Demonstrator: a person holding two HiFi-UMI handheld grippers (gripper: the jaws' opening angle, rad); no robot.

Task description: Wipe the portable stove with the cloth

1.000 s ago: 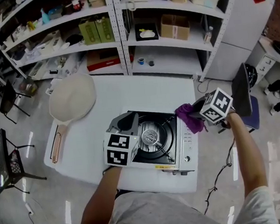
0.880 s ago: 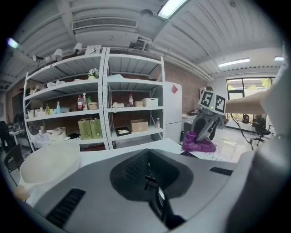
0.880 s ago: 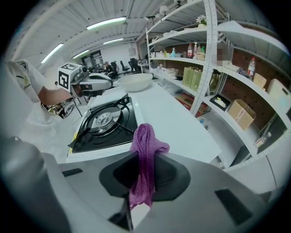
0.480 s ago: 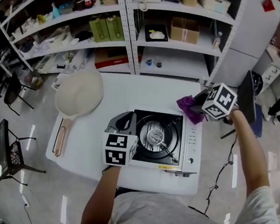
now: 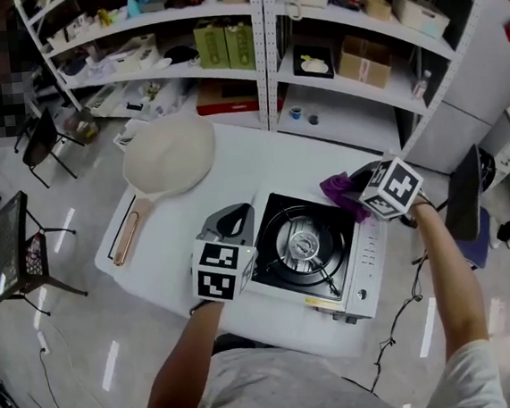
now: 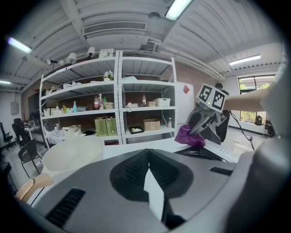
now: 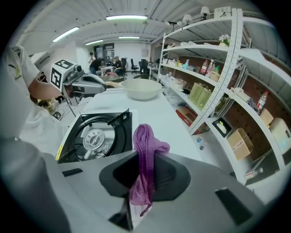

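- Your right gripper (image 7: 144, 179) has its jaws pinched tight on the purple cloth (image 7: 146, 145), which bunches out of them over the far right corner of the portable stove (image 5: 368, 264).
- Your left gripper (image 6: 149, 182) has its jaws together on nothing, just beside the stove's left edge.
- To wipe well, lower the cloth until the loose bunch, not the jaw tips, presses the white top. Sweep in straight, overlapping strokes and skirt the black pan supports, which would likely snag it. Steady the body with your left.
- Count: one stove, one cloth, two grippers, one pale bowl (image 5: 168, 155).
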